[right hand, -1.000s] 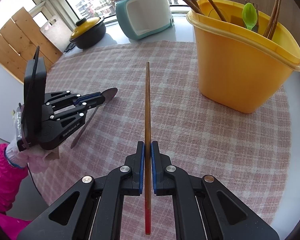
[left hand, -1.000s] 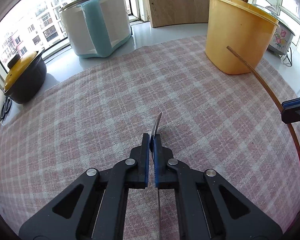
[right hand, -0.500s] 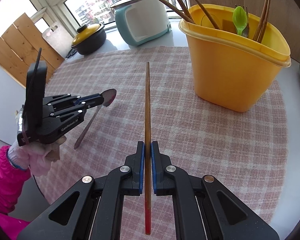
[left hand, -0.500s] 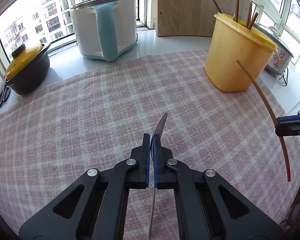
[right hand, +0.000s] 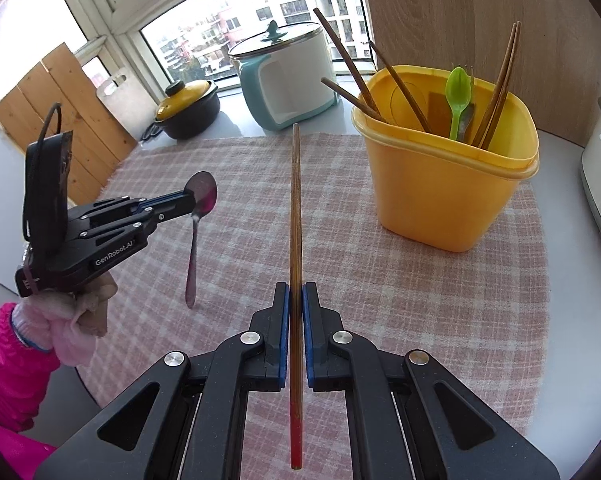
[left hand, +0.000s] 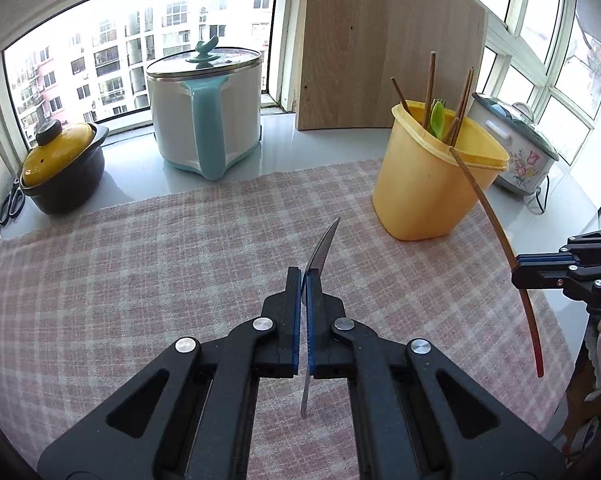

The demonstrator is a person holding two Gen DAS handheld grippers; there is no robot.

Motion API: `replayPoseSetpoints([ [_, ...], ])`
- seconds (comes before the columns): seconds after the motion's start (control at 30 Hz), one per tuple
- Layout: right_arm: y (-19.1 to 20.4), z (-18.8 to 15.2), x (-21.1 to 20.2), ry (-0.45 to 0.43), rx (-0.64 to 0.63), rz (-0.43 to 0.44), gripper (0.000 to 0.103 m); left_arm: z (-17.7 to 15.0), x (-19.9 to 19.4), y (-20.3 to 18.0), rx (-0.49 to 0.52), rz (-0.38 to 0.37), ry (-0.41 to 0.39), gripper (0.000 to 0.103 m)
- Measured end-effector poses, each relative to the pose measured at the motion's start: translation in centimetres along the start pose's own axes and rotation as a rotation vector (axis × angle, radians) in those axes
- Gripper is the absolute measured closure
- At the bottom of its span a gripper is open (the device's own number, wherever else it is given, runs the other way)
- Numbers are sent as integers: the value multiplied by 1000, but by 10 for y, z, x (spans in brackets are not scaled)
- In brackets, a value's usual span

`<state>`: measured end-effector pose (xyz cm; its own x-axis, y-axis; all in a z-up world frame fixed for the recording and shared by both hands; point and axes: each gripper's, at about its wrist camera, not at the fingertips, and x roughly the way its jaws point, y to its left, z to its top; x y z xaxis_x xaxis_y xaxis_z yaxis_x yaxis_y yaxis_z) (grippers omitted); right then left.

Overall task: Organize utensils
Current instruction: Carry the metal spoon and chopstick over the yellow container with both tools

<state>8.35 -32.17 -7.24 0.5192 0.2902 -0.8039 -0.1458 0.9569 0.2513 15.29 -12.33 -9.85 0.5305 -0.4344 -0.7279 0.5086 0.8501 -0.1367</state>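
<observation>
Far left, by the window, sit a black clay pot with a yellow lid [left hand: 58,172] and a white-and-teal cooker with a glass lid [left hand: 204,114], both well clear of the action.

Next over, the left gripper [right hand: 188,201] is pinched tight on a shiny metal spoon [right hand: 198,216]. It grips right at the neck below the bowl, so the handle dangles down over the pink checked cloth [left hand: 140,260] without touching it, as far as the right wrist view shows.

Toward the right, the right gripper [right hand: 296,300] has its pads pressed together on a long wooden chopstick with a red end [right hand: 295,240], held roughly mid-length with the plain tip pointing away from the camera and the red end trailing back.

Further right stands the tall yellow plastic holder [right hand: 452,196], already carrying several chopsticks and a green plastic spoon [right hand: 458,96].

Looks like both pieces are lifted and due for the holder. To do it cleanly, the person should probably drop them in one at a time, since both grippers crowding the rim at once is asking for a bump. The spoon's handle should go in first and near vertical. The chopstick's tip needs aiming at a gap between the sticks already leaning there, and the grip shouldn't loosen until the tip is well below the rim.
</observation>
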Motion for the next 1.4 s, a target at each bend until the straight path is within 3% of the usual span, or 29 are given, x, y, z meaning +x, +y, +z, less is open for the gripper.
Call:
replayPoseSetpoints([
  [0.27,-6,7,-23,-65,11,-23,98,18,-24,-22,2,-41,-89,103],
  [1.03,-15,27,-81,-208,0,-81,98,60,-81,-60,60,-135,-230,103],
  [1.4,-28,43,-98,-267,-2,-115,98,84,-87,-79,70,-177,-262,103],
])
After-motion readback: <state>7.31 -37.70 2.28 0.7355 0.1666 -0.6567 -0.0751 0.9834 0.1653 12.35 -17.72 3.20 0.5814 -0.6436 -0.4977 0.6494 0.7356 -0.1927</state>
